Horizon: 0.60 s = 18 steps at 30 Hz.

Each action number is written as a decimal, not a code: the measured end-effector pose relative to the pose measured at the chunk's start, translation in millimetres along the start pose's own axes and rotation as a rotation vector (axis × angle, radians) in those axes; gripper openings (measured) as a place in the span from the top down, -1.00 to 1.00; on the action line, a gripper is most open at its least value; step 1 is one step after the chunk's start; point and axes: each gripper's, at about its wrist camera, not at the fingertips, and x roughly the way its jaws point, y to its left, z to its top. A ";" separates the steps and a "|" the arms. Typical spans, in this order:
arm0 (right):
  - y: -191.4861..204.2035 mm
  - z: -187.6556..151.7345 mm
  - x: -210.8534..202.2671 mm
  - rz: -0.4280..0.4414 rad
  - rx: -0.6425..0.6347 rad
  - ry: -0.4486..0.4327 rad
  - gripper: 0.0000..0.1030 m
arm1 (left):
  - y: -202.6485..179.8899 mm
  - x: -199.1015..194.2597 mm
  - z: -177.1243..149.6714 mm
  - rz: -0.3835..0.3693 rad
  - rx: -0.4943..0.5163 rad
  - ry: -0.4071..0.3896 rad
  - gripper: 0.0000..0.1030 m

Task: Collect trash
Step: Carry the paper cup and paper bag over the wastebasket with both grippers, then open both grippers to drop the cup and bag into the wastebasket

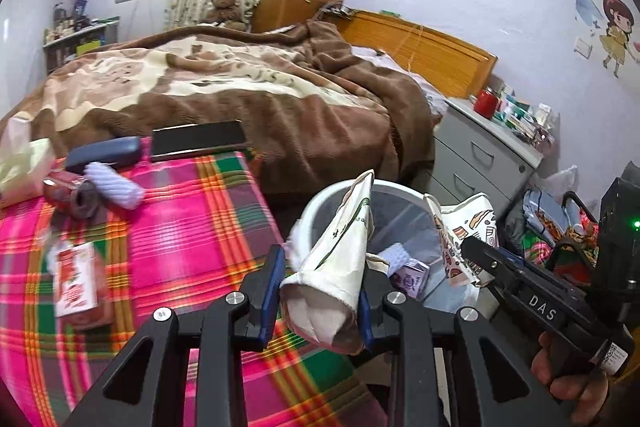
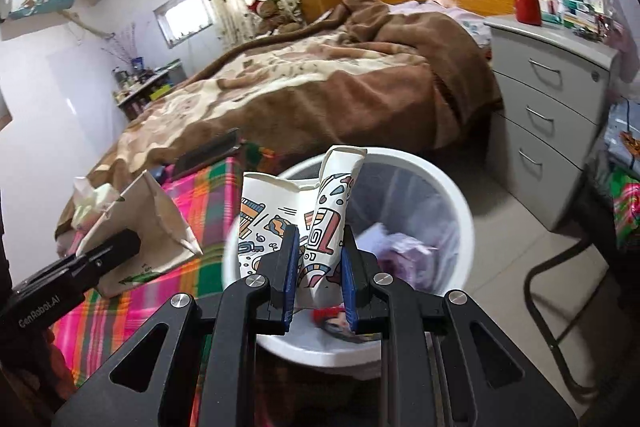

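Observation:
My left gripper (image 1: 320, 297) is shut on a crushed white paper cup with green print (image 1: 340, 259) and holds it by the left rim of the white trash bin (image 1: 312, 211). The same cup shows in the right wrist view (image 2: 152, 227). My right gripper (image 2: 318, 277) is shut on a crushed white paper cup with colourful drawings (image 2: 320, 215) and holds it over the near rim of the bin (image 2: 460, 203). That cup shows in the left wrist view (image 1: 468, 231). The bin holds crumpled paper (image 2: 400, 247) and a small carton (image 1: 410, 277).
A table with a pink plaid cloth (image 1: 180, 227) stands left of the bin, with a red-and-white carton (image 1: 76, 279), a red can (image 1: 68, 191), a white roll (image 1: 114, 185) and a dark case (image 1: 104, 153). A bed (image 2: 320, 79) lies behind; a grey drawer cabinet (image 2: 548, 111) stands to the right.

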 end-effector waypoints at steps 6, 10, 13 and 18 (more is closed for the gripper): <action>-18.2 -1.9 11.2 -0.052 0.011 0.043 0.62 | -17.3 34.1 -0.5 -0.020 0.016 0.054 0.38; -24.4 -3.7 15.0 -0.081 -0.002 0.061 0.61 | -27.1 48.6 -1.1 -0.013 0.044 0.075 0.38; -28.9 -4.2 17.5 -0.091 -0.009 0.072 0.61 | -30.3 57.2 -1.0 -0.024 0.045 0.089 0.38; -35.2 -5.1 22.6 -0.127 -0.023 0.083 0.60 | -31.7 71.9 0.0 -0.052 0.026 0.117 0.38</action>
